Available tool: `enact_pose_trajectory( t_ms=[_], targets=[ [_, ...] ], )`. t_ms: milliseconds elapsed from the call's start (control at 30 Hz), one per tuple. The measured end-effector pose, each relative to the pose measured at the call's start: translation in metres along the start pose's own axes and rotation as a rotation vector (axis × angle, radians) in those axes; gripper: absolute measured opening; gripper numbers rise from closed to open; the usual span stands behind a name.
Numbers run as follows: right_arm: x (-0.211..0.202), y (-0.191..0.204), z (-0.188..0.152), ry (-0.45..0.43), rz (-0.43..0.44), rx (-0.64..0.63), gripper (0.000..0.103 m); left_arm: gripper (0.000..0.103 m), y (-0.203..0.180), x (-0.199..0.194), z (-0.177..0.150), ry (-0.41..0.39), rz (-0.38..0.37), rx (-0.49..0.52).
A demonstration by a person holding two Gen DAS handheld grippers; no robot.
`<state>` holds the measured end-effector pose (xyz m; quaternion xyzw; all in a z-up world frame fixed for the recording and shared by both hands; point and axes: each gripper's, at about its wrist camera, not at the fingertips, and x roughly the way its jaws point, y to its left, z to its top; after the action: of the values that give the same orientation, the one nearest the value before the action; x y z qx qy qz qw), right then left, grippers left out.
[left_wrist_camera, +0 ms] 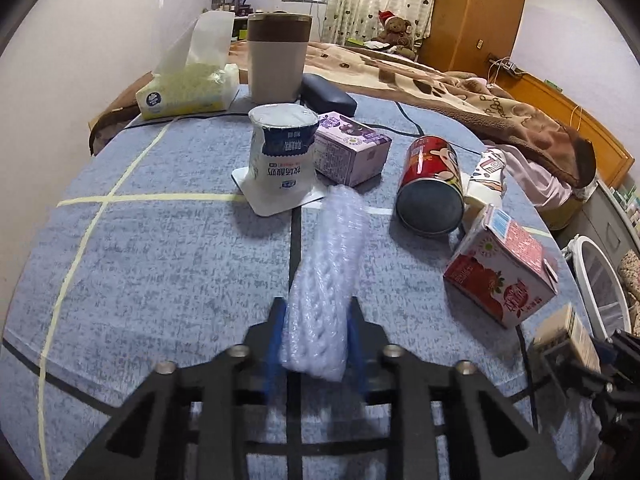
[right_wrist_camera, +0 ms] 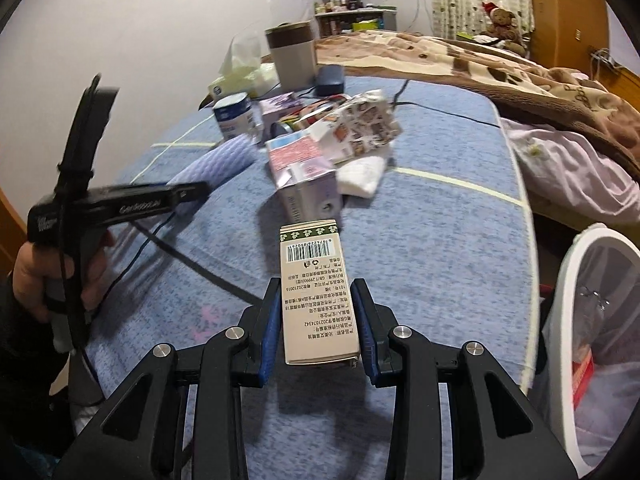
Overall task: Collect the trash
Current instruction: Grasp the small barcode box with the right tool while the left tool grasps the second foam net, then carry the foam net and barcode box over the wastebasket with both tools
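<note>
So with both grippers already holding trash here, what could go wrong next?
1. The left gripper pinches a soft bubble-wrap roll near its end; it may sag or slip out.
2. The right gripper holds the beige carton by its lower part, so it could pivot on the way to the white bin.
3. The red strawberry carton lies near the table's right edge; a swing could knock it off.

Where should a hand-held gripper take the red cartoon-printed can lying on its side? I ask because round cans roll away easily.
Grip the red cartoon-printed metal can across the middle of its round body, coming from above. It lies on its side on the blue-grey patterned tablecloth, dark end toward the left camera, so its curved sides are exposed. A white patterned carton crowds its right side, so lower the finger there carefully.
</note>
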<state>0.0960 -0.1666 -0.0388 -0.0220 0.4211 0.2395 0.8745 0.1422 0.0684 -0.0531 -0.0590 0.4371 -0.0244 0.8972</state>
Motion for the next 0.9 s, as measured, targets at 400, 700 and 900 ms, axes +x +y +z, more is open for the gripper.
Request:
enact_pose_trajectory(
  t_ms=[400,700,900],
  targets=[
    [-0.024,-0.020,-0.003,-0.066,-0.038,0.069,0.035,0.025,-0.014,-0.043,-0.022,-0.068,-0.045,-0.032],
    [-0.045,-0.037,-0.011,-0.104,-0.077,0.115,0.035,0.025,-0.037,-0.069,-0.026,-0.097,-0.090,-0.014],
    [-0.061,-0.054,-0.020,-0.128,-0.115,0.156,0.035,0.025,-0.071,-0.078,-0.023,-0.107,-0.142,0.043]
  ],
)
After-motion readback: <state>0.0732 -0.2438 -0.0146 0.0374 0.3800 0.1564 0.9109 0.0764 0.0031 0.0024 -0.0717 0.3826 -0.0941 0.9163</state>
